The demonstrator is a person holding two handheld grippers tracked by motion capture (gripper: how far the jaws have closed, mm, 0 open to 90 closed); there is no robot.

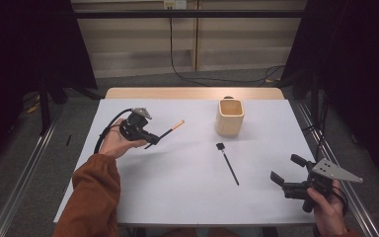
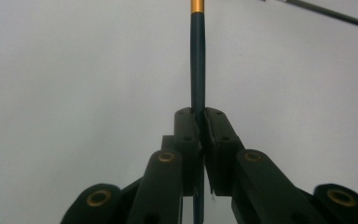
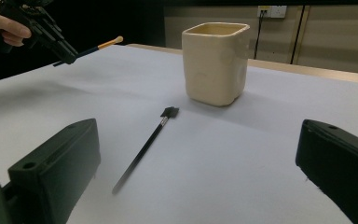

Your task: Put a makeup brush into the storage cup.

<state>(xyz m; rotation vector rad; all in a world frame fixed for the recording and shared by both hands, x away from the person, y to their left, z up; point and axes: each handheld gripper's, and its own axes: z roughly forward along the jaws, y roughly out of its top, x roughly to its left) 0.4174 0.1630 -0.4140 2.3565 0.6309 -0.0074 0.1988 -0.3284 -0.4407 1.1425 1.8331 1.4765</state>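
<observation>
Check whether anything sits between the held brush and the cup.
Nothing visible does. The left tool holds the brush above bare table; the black brush lies nearer the person than the cup, off that line.

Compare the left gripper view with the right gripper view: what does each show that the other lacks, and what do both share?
Left gripper view alone: a close look at the left claw shut on the dark brush handle. Right gripper view alone: the cream cup, the wall socket and the right claw standing open. Both: the white table, the held brush and the black brush lying flat.
</observation>
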